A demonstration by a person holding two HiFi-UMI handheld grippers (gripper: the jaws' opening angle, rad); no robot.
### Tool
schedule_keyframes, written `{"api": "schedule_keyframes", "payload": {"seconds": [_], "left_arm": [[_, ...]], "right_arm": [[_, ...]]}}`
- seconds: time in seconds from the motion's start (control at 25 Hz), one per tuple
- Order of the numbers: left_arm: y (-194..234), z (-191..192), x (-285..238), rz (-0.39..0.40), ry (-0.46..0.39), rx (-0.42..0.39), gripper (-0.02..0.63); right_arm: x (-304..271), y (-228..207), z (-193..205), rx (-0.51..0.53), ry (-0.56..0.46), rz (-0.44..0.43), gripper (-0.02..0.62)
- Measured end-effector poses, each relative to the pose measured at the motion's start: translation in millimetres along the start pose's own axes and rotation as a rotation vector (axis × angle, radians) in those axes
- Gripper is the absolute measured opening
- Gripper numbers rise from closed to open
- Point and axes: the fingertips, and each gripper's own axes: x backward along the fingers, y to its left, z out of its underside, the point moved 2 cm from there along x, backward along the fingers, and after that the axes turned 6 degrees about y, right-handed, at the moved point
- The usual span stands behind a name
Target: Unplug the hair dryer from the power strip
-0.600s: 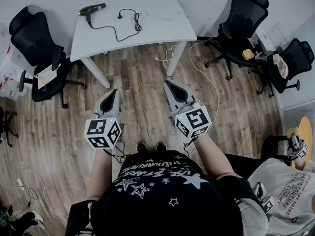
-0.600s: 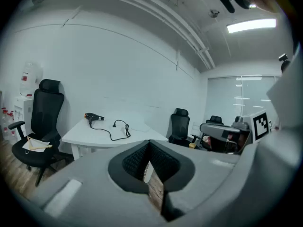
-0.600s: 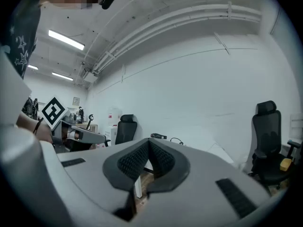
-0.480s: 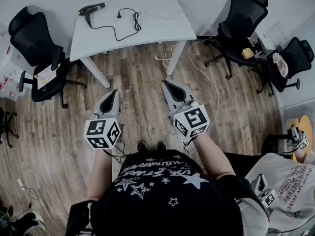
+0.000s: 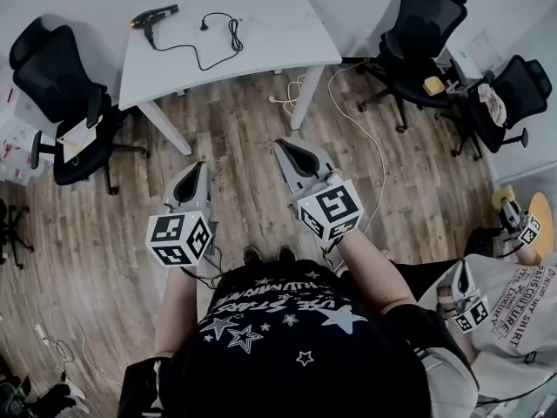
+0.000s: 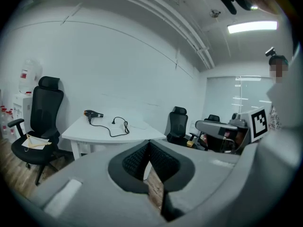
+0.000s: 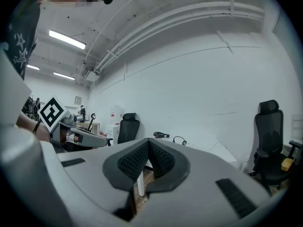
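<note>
A black hair dryer (image 5: pixel 155 16) lies at the far left of the white table (image 5: pixel 278 46). Its black cord (image 5: pixel 202 57) runs right to a coil, and the plug (image 5: pixel 204 26) lies loose on the tabletop. The dryer (image 6: pixel 93 113) also shows far ahead in the left gripper view, and the dryer (image 7: pixel 161 135) shows small in the right gripper view. My left gripper (image 5: pixel 199 165) and right gripper (image 5: pixel 282 145) hover over the wooden floor well short of the table. Both are shut with nothing between the jaws. No power strip is plain to see.
Black office chairs stand left of the table (image 5: pixel 61 77) and at the right (image 5: pixel 418 24) (image 5: pixel 505 103). A white cable (image 5: pixel 352 120) trails across the floor from the table's right leg. Another person with grippers (image 5: pixel 466 294) sits at the lower right.
My right gripper has drifted left and a little toward the table. The left gripper has hardly moved. The other person's grippers at the right have shifted.
</note>
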Motion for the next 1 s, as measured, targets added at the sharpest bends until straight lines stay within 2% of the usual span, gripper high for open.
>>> {"api": "schedule_keyframes", "payload": {"seconds": [0.28,0.68,1.0], "left_arm": [[11.4,10.0,2.8,0.025,0.027,0.011,0.008],[38.2,11.6,5.9,0.056,0.031,0.011,0.008],[49.8,13.6,-4.7,0.044,0.047,0.024,0.008]], "right_arm": [[-1.5,13.9,3.1,-0.056,-0.032,-0.001,0.009],[-15.5,28.3,12.1,-0.077,-0.004,0.061,0.009],[-35.3,19.6,19.3,-0.093,0.028,0.049,0.009]]}}
